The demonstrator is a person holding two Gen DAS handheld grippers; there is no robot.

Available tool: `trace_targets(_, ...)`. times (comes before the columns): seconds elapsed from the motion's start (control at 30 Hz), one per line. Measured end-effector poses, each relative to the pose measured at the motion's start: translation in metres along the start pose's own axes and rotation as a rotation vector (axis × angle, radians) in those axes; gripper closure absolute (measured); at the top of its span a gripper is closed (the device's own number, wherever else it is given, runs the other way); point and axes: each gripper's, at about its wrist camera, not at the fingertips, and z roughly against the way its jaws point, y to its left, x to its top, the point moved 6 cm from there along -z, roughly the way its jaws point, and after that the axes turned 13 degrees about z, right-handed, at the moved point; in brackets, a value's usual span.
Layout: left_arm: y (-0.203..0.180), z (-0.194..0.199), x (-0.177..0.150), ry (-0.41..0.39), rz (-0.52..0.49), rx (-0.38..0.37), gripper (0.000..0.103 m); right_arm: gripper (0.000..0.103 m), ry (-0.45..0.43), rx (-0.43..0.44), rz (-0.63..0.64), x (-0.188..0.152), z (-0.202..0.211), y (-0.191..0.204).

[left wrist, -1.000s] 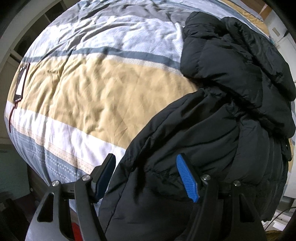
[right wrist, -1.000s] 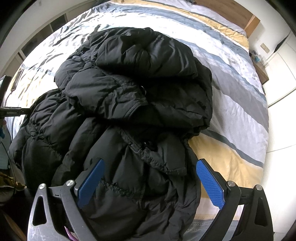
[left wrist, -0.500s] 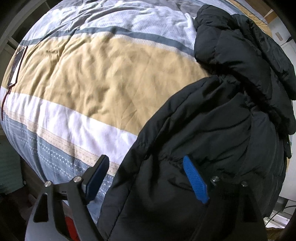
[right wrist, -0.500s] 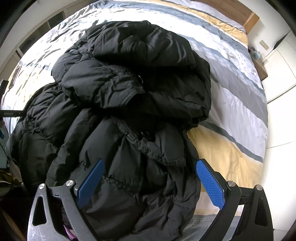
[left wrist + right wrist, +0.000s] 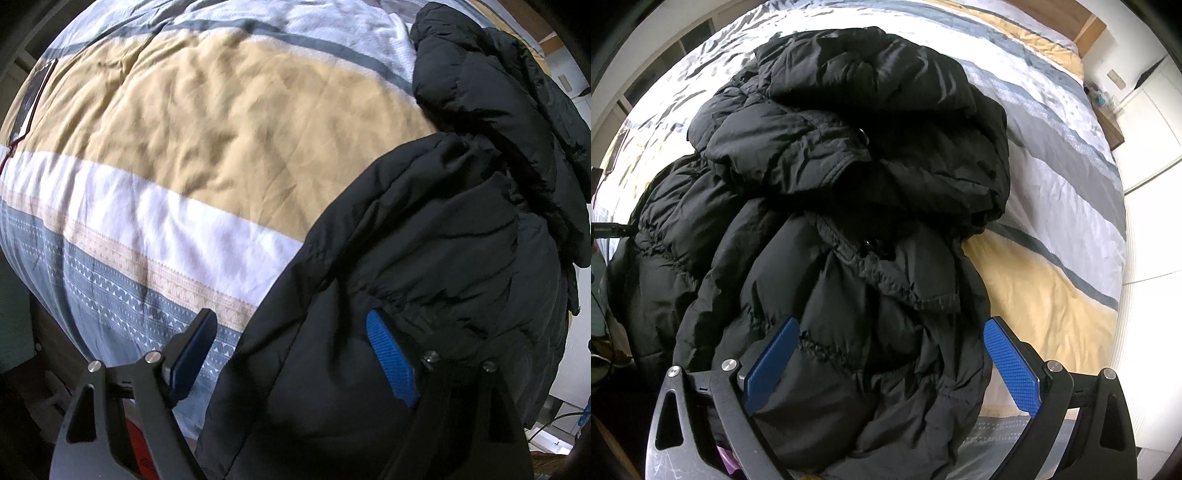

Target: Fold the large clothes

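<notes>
Jacket (image 5: 827, 229) heaped on bed (image 5: 221, 140), near edge. My left jaws (image 5: 291, 354) just opened wide astride hem, gripping nothing; right jaws (image 5: 890, 365) wide, empty. Puffy, slippery: pinch hem seam.

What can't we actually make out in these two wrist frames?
- Left wrist view: the near hem of the black jacket is cut off by the bottom edge and the left gripper.
- Right wrist view: the jacket's underside and sleeves are buried in its own folds.
- Left wrist view: the flat dark item on the striped bedcover is too small and edge-warped to identify.
- Right wrist view: the right gripper hides the jacket's near edge.
</notes>
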Motion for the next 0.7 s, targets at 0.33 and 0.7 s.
trace_targets(0.33,0.009,-0.009,-0.007,0.005,0.018,-0.025,0.020,0.004,0.031,0.011,-0.007,-0.009,-0.009,0.001)
trace_targets(0.7,0.026,-0.024,-0.007,0.035,0.049,-0.083,0.020,0.003,0.086,0.074,-0.102,-0.044,-0.034,-0.018)
